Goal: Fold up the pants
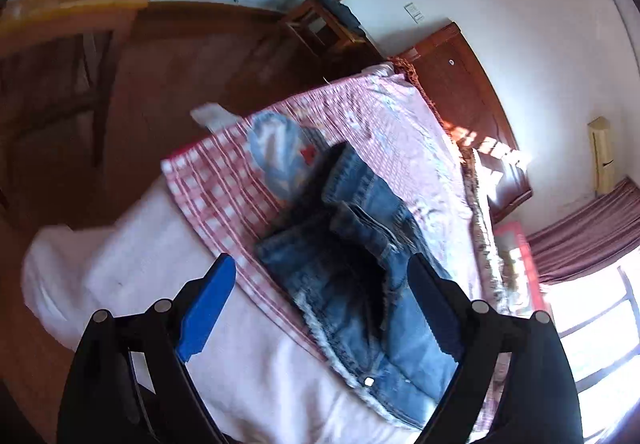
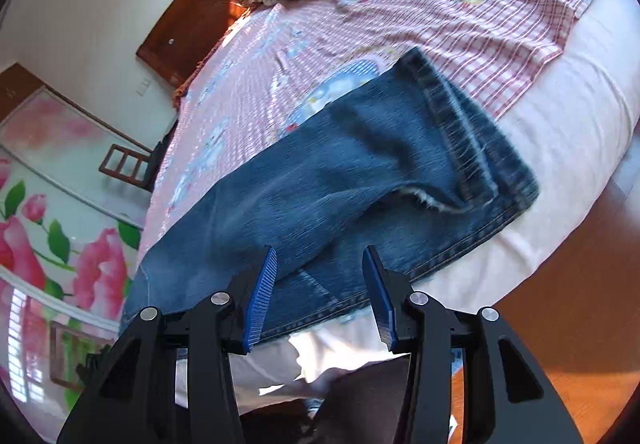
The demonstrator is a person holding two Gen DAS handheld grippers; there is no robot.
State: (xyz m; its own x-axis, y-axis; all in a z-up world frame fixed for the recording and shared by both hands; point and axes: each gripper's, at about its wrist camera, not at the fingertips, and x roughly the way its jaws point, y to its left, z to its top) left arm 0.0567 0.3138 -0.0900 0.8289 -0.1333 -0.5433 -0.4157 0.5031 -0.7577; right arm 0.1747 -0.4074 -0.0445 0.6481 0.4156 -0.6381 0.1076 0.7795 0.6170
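pink checked bed (image 1: 224, 180), jeans (image 2: 340, 164) hems only in right view, left hand-held gripper (image 1: 324, 284) spread, right hand-held gripper (image 2: 320, 268) spread

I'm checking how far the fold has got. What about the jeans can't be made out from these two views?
- Left wrist view: the frayed end of the jeans runs behind the right finger of the left gripper; a dark shadow hides the middle.
- Right wrist view: the near end of the jeans disappears behind the right gripper.
- Both views are motion-blurred, so the number of layers is unclear.
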